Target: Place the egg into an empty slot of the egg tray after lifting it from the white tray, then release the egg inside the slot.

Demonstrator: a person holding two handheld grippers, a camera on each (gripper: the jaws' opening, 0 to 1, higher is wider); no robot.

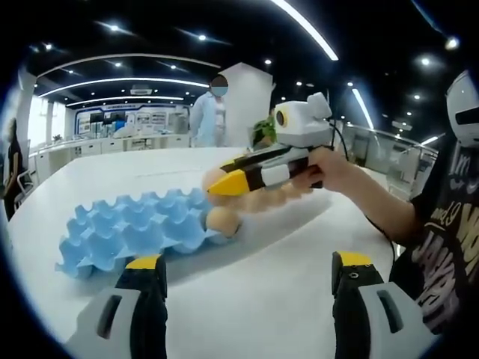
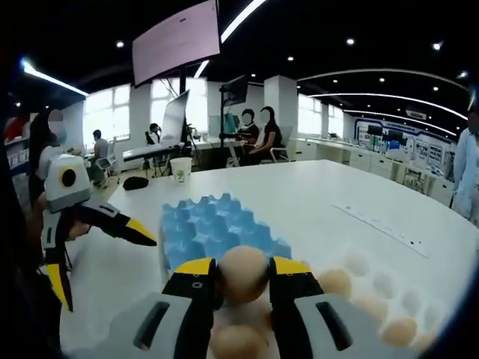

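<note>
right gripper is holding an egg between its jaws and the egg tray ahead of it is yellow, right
Not quite: the egg tray is blue, not yellow, as the right gripper view shows. The rest holds: the right gripper is shut on an egg between its jaws.

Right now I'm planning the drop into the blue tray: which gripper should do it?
Right. The right gripper is shut on an egg just short of the blue egg tray; the left gripper is open and holds nothing.

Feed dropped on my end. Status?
Right gripper shut on egg over white tray. Left gripper open, empty. Blue tray ahead, path clear.
</note>
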